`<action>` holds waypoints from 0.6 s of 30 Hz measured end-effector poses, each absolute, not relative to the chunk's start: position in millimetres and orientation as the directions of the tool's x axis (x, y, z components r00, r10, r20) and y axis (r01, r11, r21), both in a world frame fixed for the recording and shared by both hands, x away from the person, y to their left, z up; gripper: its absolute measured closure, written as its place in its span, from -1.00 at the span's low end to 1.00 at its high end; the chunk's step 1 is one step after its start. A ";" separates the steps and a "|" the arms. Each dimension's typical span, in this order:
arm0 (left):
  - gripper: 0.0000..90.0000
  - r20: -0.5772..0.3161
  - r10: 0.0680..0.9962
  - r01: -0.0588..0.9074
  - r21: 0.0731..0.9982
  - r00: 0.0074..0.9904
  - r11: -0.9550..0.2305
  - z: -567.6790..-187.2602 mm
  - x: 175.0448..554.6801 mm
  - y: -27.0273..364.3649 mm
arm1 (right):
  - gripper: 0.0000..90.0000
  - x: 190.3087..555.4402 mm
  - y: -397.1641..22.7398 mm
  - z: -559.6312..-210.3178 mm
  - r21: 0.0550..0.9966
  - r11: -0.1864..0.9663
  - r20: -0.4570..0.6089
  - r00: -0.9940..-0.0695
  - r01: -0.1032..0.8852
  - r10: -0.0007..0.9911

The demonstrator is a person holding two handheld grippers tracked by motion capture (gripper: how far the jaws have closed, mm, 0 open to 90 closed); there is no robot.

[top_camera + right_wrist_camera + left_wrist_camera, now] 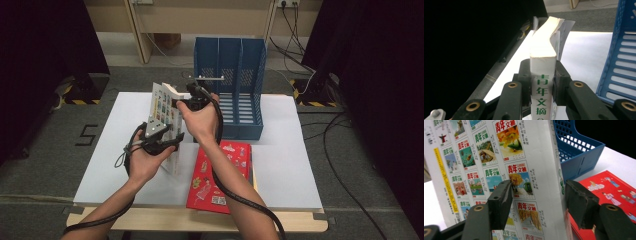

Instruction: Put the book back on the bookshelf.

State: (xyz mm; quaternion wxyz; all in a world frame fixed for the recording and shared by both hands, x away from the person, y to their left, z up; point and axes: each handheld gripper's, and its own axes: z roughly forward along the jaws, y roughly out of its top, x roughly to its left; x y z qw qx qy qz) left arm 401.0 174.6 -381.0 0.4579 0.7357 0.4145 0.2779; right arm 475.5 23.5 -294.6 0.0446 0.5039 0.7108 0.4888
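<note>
A white-topped table (295, 165) stands on grey carpet (45, 165), black curtains (40, 40) hang at both sides, and a pale wooden frame (137, 35) and trailing cables (345, 150) lie behind.

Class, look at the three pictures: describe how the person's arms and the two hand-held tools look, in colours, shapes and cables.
Both forearms are bare, with no sleeves in sight. The left tool is black with a grey three-cornered plate on top; the right tool is black too. A black cable trails from each along the arm. Up close, the jaws are black blocky bars with brass-coloured rivets at the joints.
</note>
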 end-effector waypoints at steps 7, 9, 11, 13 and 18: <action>-0.47 0.055 0.892 0.354 0.905 0.448 -0.234 -380.5 407.3 167.0 | 0.64 472.9 27.3 -293.3 0.744 0.008 0.432 -0.490 0.668 0.757; -0.51 0.068 0.895 0.355 0.902 0.440 -0.243 -381.0 409.2 165.9 | 0.64 471.3 29.9 -292.4 0.745 0.010 0.431 -0.492 0.668 0.757; -0.46 0.082 0.900 0.356 0.900 0.429 -0.252 -382.7 410.4 165.9 | 0.64 469.9 30.5 -292.0 0.746 0.010 0.430 -0.493 0.666 0.756; -0.39 0.092 0.899 0.347 0.902 0.429 -0.258 -383.5 411.2 167.6 | 0.64 468.9 30.1 -291.6 0.750 0.007 0.429 -0.495 0.662 0.755; -0.32 0.095 0.904 0.330 0.911 0.417 -0.248 -378.6 411.7 170.3 | 0.64 465.7 32.6 -287.9 0.766 0.002 0.422 -0.505 0.643 0.753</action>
